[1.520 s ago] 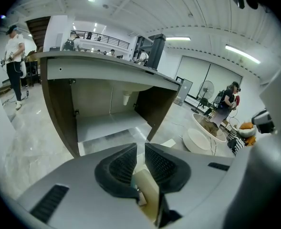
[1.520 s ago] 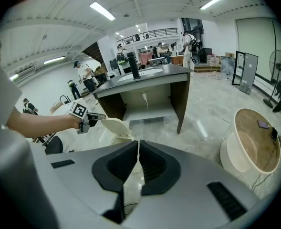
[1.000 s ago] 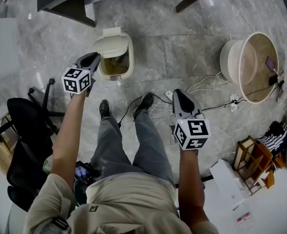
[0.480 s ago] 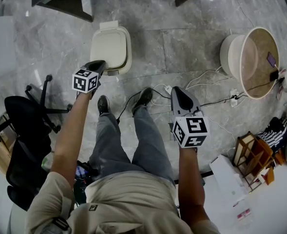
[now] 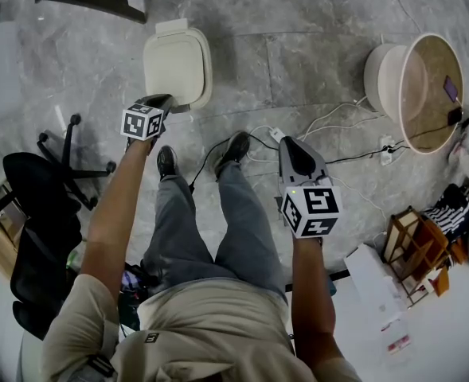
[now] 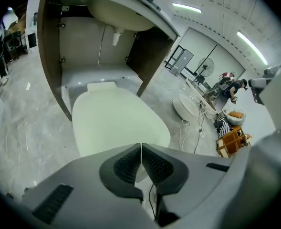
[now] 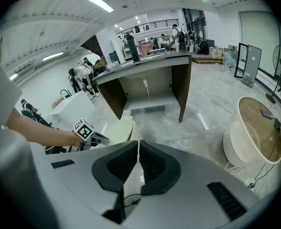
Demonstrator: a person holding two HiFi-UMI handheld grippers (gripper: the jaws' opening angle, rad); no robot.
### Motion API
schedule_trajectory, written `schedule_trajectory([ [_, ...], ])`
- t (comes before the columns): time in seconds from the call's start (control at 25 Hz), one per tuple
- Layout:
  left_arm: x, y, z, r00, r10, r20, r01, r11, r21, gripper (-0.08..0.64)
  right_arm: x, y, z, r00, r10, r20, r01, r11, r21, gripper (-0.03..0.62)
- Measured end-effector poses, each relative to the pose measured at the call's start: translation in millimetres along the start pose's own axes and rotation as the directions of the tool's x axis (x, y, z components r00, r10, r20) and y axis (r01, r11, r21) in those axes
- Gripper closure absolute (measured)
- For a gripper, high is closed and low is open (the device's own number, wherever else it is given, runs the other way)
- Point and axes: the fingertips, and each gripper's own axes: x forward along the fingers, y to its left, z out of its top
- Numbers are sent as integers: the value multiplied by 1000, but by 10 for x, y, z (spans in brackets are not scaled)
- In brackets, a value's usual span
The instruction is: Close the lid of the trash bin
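While closed, L tongs (image 5: 163,99) beside lid (image 5: 176,65).

Ceiling strip lights (image 7: 100,3) fill the room with bright, even white light. The polished grey floor (image 5: 298,62) carries pale glare streaks, and the trash bin lid (image 5: 177,66) casts only a faint shadow. Wide-angle lenses bend straight lines near the edges, and both gripper views darken to black at the corners.

Grey stone-tile floor (image 5: 298,62), glossy. At left, black swivel chair (image 5: 37,213); at right, round cream tub (image 5: 413,94) beside white cables (image 5: 330,120). Ahead, brown-sided counter (image 7: 181,89) with open recess. Overhead, strip lights (image 7: 99,3) on a white ceiling.
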Motion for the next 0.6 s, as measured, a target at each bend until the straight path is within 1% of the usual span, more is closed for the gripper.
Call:
schedule_trajectory([
  [0.52,434,94,-237,997,8,-78,-9,1000,-5,542,133,-198,-252,999,-13,-30,14,1000,11,566],
  [0.6,487,101,-248,997,-2,-81,1,1000,-6,543,162,-213,-273,999,-15,-33,15,1000,13,566],
])
